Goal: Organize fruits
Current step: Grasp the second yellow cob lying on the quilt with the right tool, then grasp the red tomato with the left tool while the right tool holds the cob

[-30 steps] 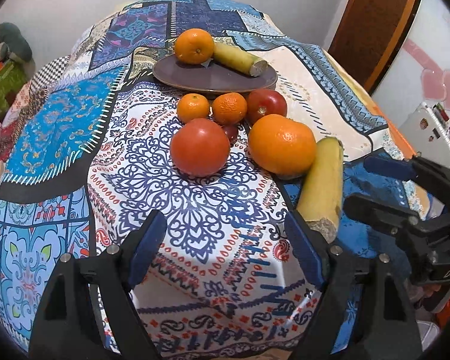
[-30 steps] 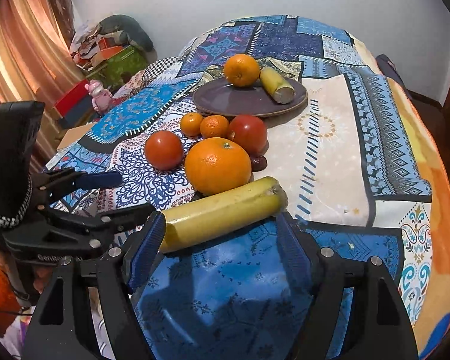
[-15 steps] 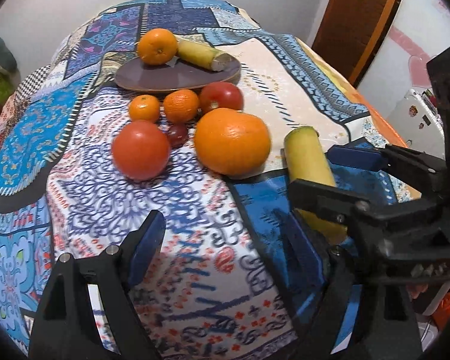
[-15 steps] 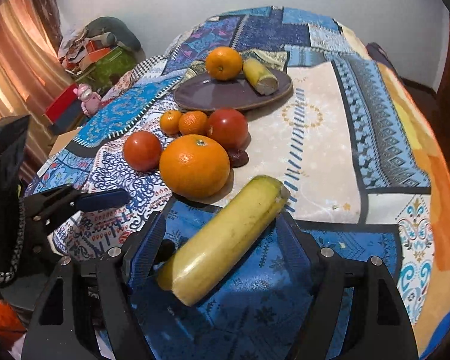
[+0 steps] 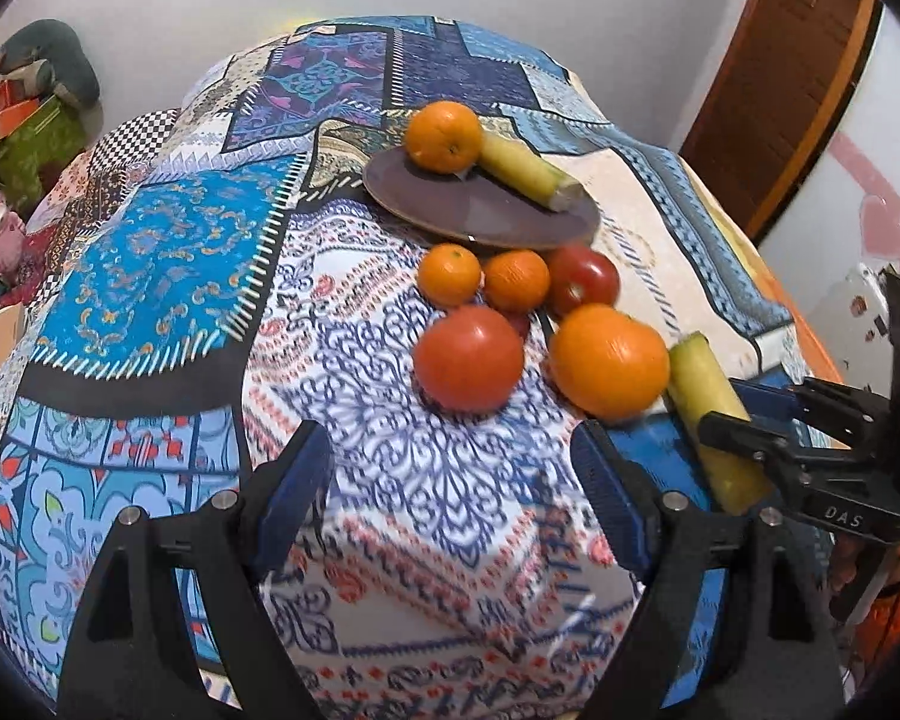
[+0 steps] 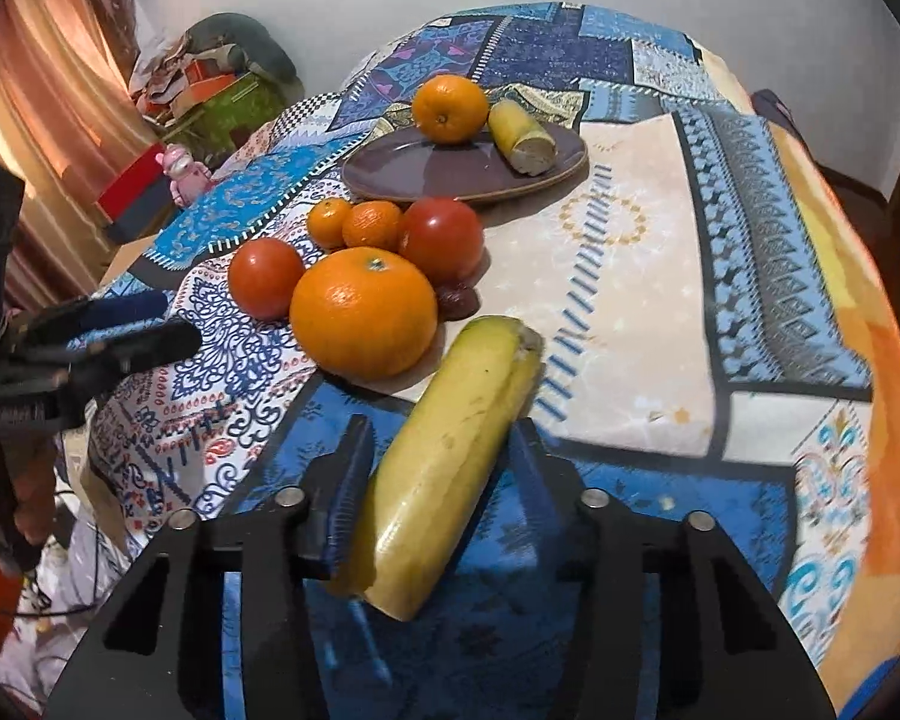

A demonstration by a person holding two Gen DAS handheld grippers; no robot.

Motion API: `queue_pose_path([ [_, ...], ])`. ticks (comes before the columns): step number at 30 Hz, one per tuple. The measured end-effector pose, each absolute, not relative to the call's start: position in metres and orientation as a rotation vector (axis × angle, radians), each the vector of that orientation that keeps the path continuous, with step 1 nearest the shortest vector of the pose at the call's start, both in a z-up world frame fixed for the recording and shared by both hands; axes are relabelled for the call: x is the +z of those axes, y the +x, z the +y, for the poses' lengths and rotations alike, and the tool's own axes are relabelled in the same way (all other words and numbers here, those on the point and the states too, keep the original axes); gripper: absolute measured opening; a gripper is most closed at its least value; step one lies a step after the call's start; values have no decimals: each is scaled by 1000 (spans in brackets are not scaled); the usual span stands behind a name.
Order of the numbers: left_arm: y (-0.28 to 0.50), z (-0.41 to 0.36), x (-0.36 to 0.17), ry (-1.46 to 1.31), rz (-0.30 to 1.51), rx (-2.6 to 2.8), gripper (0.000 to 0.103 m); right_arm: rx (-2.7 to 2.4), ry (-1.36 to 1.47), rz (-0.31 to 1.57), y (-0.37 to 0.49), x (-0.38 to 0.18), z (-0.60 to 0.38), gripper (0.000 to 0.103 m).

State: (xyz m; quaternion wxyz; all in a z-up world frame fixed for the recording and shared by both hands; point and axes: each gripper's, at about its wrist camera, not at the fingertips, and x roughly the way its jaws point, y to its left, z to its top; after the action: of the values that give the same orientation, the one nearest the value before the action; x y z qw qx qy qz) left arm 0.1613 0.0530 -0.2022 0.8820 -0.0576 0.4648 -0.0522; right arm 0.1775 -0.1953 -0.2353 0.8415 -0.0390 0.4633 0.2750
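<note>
My right gripper (image 6: 438, 480) is shut on a yellow banana piece (image 6: 450, 456), gripped near its lower end; it also shows in the left wrist view (image 5: 711, 408). My left gripper (image 5: 456, 480) is open and empty, in front of the fruit cluster. A big orange (image 6: 363, 312), two tomatoes (image 6: 267, 278) (image 6: 441, 239) and two small mandarins (image 6: 329, 222) (image 6: 372, 227) lie on the cloth. A brown plate (image 6: 426, 171) behind them holds an orange (image 6: 449, 108) and another banana piece (image 6: 521, 138).
A patterned patchwork cloth (image 6: 630, 252) covers the rounded table. A small dark fruit (image 6: 457, 302) lies by the big orange. A wooden door (image 5: 780, 60) stands to the right, clutter and a pink toy (image 6: 183, 177) to the left.
My right gripper has closed on the near banana piece, which had turned end-on between the fingers. My left gripper swung right, then back left, and stays open.
</note>
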Motion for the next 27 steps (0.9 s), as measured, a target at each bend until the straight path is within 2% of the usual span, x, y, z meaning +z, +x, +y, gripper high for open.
queue_pose_path([
  [4,174,53,-204,-139,970,-100,83,529,-145,947,186,-231,-200,31],
  [15,199,52,-220,-171,996,-87,81,496,-160,970,194,-247,-199,33],
  [18,203,50,-224,-171,997,-85,75,500,-143,956,192,-251,-202,33],
  [23,208,47,-231,-181,1023,-136,50,506,-115,946,193,-248,-205,33],
  [27,207,43,-229,-158,1014,-134,49,516,-96,938,195,-241,-207,32],
])
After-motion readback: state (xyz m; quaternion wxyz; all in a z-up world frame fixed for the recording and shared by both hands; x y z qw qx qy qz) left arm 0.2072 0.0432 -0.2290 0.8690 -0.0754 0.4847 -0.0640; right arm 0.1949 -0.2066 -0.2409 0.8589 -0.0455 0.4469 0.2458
